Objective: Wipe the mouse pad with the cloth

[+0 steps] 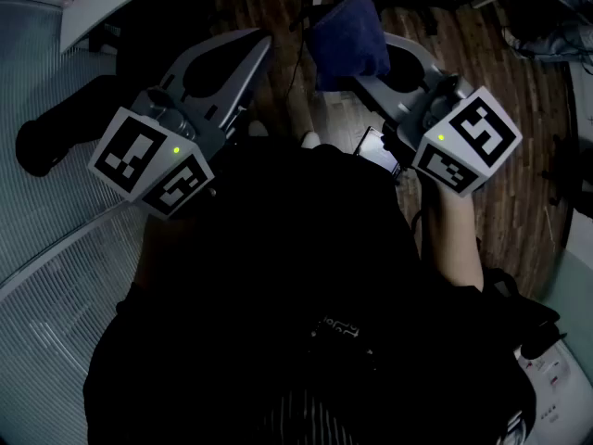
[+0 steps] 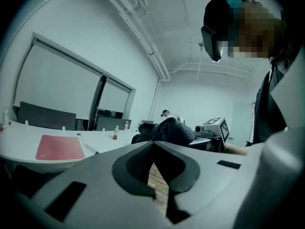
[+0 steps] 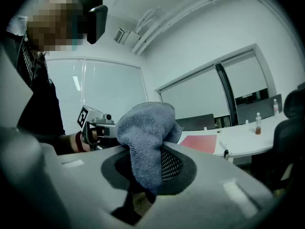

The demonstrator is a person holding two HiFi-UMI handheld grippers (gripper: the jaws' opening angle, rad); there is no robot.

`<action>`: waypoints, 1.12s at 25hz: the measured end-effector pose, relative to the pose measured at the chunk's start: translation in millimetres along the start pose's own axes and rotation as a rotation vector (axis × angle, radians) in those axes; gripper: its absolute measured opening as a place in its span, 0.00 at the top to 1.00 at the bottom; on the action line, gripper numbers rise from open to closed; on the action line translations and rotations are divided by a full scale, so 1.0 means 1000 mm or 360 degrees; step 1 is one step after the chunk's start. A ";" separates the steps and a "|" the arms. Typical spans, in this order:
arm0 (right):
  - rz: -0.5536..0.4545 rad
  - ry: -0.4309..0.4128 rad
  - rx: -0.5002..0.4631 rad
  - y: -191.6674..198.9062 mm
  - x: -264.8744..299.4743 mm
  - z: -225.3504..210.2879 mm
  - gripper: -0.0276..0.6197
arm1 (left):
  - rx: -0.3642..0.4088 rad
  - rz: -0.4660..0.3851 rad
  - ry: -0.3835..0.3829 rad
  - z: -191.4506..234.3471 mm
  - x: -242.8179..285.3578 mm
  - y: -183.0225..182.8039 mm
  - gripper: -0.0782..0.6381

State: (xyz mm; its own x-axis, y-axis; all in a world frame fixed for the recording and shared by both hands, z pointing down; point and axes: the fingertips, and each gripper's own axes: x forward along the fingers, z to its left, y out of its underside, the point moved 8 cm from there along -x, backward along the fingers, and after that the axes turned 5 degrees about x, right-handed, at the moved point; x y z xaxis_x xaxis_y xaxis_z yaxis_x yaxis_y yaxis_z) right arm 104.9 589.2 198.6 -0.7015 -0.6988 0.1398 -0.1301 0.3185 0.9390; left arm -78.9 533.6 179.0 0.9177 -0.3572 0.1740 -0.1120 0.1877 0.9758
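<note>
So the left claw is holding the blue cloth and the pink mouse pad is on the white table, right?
Not quite. The right claw holds the cloth, as the right gripper view shows; the left claw is shut with nothing in it. The pink mouse pad is on the white table.

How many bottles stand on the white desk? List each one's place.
2. An amber-liquid bottle stands right of the red mouse pad; a clear bottle stands farther right. More may be hidden.

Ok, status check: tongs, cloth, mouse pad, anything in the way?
Left tongs shut, empty. Right tongs shut on cloth, held up in the air. Mouse pad on desk, apart from both, looks bare.
</note>
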 end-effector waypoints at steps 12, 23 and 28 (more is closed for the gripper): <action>0.0056 -0.0186 -0.0022 -0.012 0.006 -0.002 0.86 | 0.0040 0.0068 -0.0057 -0.004 0.005 -0.010 0.89; 0.0102 -0.0068 -0.0113 -0.035 0.109 -0.030 0.86 | 0.0270 -0.0013 0.0203 0.093 0.010 -0.007 0.89; 0.0087 0.0038 -0.0108 -0.054 0.147 -0.048 0.86 | 0.0236 -0.0023 0.0327 0.144 0.019 -0.016 0.89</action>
State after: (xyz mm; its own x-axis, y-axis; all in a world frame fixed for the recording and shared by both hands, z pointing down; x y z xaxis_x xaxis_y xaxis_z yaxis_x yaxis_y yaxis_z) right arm 42.4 438.9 183.2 -0.6894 -0.6967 0.1982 -0.0437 0.3132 0.9487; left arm -114.9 391.6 185.5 0.9761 -0.1624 0.1441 -0.1391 0.0420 0.9894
